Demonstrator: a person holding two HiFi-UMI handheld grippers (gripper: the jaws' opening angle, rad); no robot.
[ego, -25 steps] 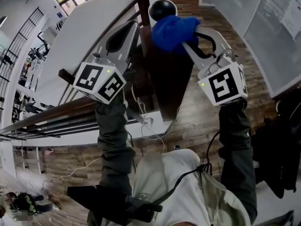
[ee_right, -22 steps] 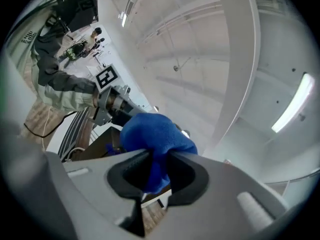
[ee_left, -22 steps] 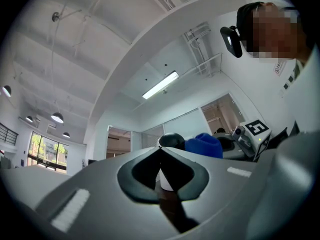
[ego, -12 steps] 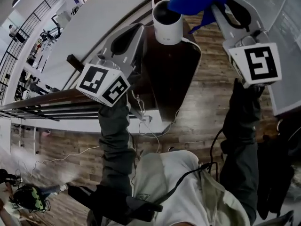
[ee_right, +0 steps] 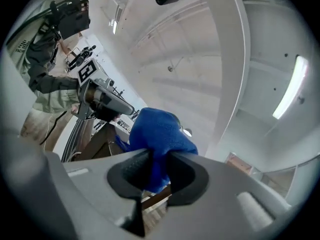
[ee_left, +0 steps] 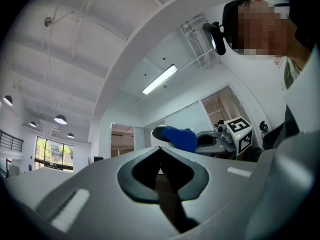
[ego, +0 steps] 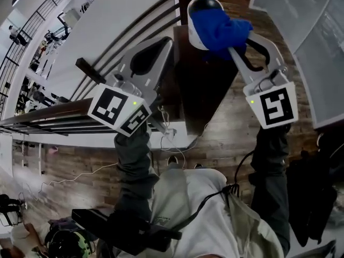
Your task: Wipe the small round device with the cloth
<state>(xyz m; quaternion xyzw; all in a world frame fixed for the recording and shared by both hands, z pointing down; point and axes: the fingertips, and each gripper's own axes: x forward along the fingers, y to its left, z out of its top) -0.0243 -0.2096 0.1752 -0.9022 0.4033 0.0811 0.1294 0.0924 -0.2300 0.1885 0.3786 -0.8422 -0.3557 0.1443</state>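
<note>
The small round device [ego: 199, 9], white with a black top, stands at the far end of a dark wooden table [ego: 201, 90]. A blue cloth [ego: 219, 30] lies against the device's right side and covers part of it. My right gripper [ego: 232, 46] is shut on the cloth, and in the right gripper view the cloth [ee_right: 157, 134] bulges out past my right gripper [ee_right: 159, 160]. My left gripper [ego: 163, 43] is shut with nothing in it, left of the device and apart from it. In the left gripper view the device [ee_left: 158, 134] and cloth [ee_left: 180, 138] show beyond my left gripper [ee_left: 160, 151].
A railing with dark bars [ego: 64, 122] runs along the left, with a white wall surface [ego: 97, 36] beyond it. White cables [ego: 177, 149] hang off the table's near edge over a wooden floor. Glass panels [ego: 317, 42] stand at the right.
The right gripper has brought the cloth down from above the device onto its right side. The left gripper has stayed shut beside the table.
</note>
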